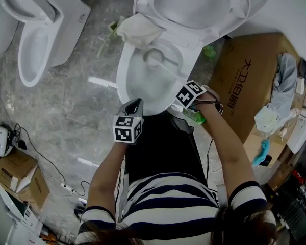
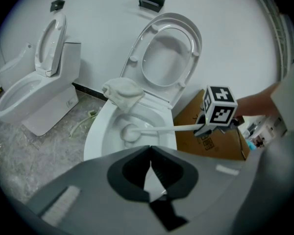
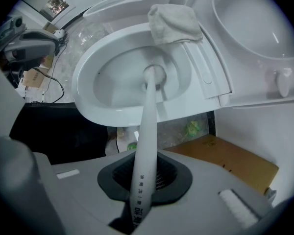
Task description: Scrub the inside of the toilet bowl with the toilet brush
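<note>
left gripper (image 2: 150,153): jaws pressed together on nothing, parked short of toilet bowl (image 2: 91,135) front rim, prob. to stay out of way. right gripper (image 3: 143,173): jaws pinching toilet brush (image 3: 148,112) handle, brush head far ahead of jaws, down at bowl btm, ready to scrub.

White toilet brush (image 3: 146,131), head down inside toilet bowl (image 3: 108,82)

The person wears a black-and-white striped short-sleeved shirt (image 1: 168,198) and black trousers (image 1: 158,142). The grey plastic left gripper (image 2: 150,170) and grey plastic right gripper (image 3: 142,177) have dark ribbed pads (image 3: 165,173) — each carries a white cube with black square markers (image 1: 127,129).
</note>
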A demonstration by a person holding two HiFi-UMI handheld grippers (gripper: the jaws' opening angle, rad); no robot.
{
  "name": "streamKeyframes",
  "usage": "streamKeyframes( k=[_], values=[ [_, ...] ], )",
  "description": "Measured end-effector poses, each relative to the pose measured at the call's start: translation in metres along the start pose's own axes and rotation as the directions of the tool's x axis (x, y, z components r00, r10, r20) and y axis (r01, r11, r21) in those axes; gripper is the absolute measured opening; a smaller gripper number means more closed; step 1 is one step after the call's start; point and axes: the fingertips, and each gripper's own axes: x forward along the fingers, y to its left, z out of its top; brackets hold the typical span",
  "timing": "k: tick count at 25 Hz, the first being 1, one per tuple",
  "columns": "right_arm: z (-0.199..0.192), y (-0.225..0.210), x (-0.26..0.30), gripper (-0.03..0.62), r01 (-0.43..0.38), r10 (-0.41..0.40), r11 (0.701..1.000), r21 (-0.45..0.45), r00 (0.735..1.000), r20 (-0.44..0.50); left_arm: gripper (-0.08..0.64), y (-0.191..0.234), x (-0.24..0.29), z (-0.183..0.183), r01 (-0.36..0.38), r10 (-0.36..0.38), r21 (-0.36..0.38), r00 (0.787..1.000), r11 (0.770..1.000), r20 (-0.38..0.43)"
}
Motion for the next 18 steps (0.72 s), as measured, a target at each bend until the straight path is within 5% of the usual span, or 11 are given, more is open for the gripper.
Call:
streamKeyframes(
  k=[18],
  values=[
    [-0.039,0.016,-0.006,0.032,-0.027,0.025,1.000,-0.014,0.990,-0.139,0.000,-0.011,-0.003,-0.010,0.003,-0.003,0.035,1.000,0.999,-0.014]
  ],
)
